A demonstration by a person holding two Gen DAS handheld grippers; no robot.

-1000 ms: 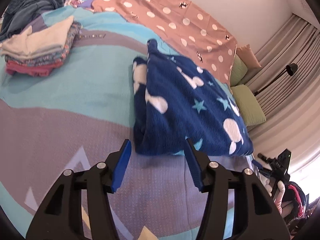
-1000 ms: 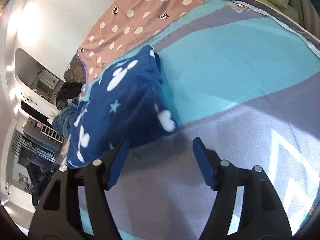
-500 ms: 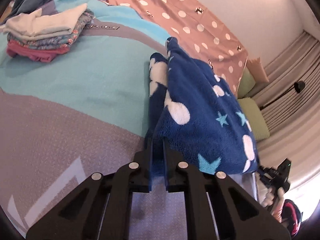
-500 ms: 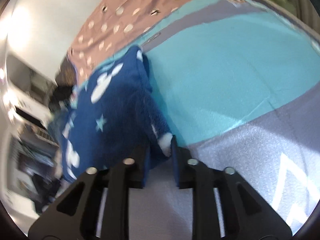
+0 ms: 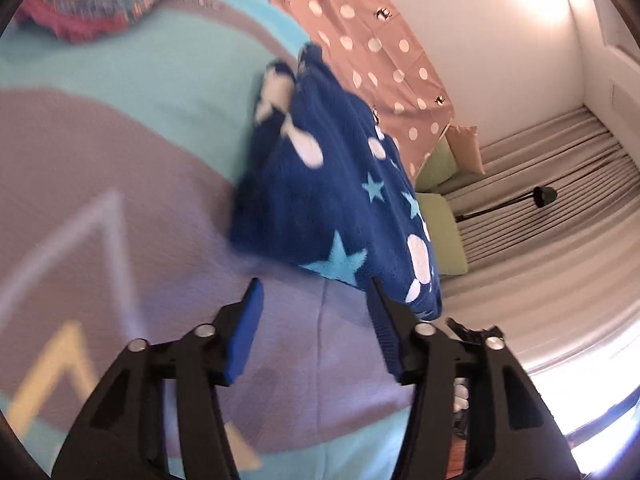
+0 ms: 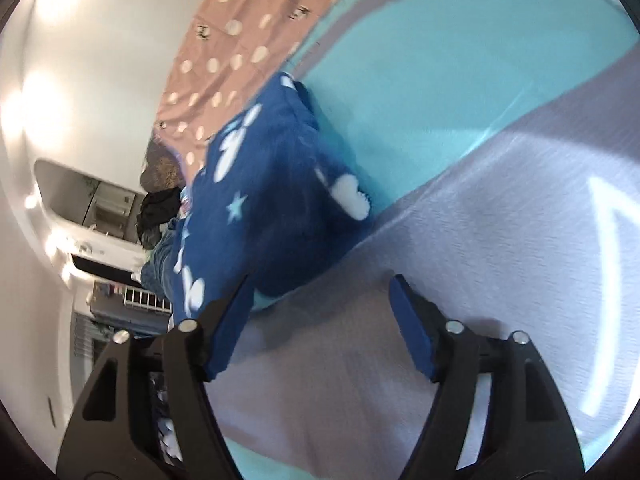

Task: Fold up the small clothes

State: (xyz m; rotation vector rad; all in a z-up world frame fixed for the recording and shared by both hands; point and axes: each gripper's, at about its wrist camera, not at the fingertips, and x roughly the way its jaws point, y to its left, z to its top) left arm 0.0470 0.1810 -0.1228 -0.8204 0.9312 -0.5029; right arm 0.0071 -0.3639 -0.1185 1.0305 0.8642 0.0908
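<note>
In the left wrist view the folded pile [image 5: 92,4] was blurred and cut off at the top edge, and the bedspread's print beside it was unreadable; the fleece [image 5: 332,184] lay on the bed [image 5: 120,128], its long axis running away from the left claw [image 5: 316,292], whose jaws were opening with nothing between them. In the right wrist view the fleece [image 6: 268,200] stretched up-left, its near edge hidden behind a finger of the right claw [image 6: 320,292], which was also opening, holding nothing.

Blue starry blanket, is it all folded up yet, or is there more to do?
The blue starry fleece already lies doubled on the bed cover. Both grippers, left and right, are opening with nothing between them. A folded stack waits at the far corner; the fleece may need another fold.
</note>
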